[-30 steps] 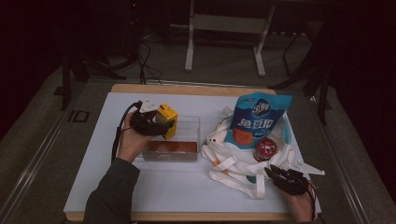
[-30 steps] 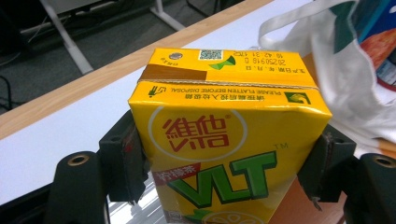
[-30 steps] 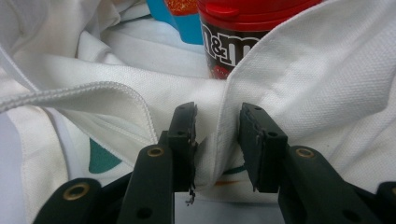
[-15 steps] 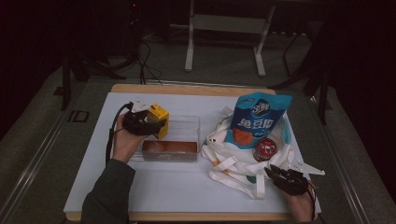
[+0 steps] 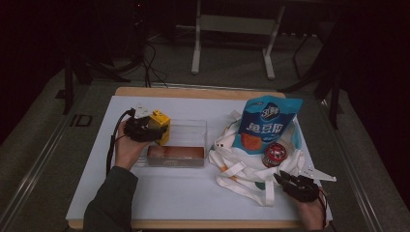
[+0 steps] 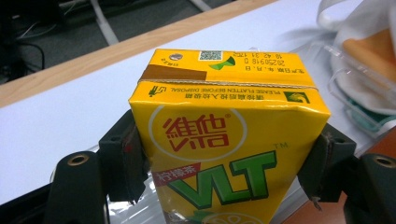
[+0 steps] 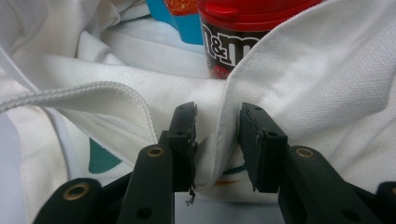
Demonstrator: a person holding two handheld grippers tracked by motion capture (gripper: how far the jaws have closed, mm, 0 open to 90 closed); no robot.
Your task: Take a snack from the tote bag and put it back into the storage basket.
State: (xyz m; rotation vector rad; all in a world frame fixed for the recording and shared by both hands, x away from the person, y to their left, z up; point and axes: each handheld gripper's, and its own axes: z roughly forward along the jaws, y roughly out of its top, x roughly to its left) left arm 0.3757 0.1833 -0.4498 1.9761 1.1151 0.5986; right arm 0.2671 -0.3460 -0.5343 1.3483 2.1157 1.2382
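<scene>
Left tool point(image 6: 224, 186): clamped on the yellow Vita lemon tea carton point(image 6: 224, 140), its jaws pressing the carton's two sides; in the high view the carton point(image 5: 159, 126) was held over the left end of the clear plastic box point(image 5: 186, 133)
Right tool point(image 7: 217, 135): jaws partly closed with a fold of the white tote bag point(image 7: 224, 116) between them; whether the pads truly pinched the cloth could not be told; in the high view it point(image 5: 290, 182) sat at the bag's near right edge
Bag contents: a blue snack pouch point(image 5: 266, 123) stood upright in the bag's mouth, a red-lidded M&M's tub point(image 5: 275, 154) just beside it
Box contents: a brown block point(image 5: 175, 153) lay along the near wall of the box
Risk, carton: it was pinched by the sides alone, so a tilt would probably let it slip or crush and leak
Risk, bag: if the cloth slid from the right tool the mouth would likely sag shut, and the upright pouch could topple onto the tub
Surface: a white sheet covered the desk point(image 5: 183, 193), with a wooden edge showing at the far side
Room: dim, with grey flooring, cables and a metal stand point(image 5: 232, 43) behind the desk
</scene>
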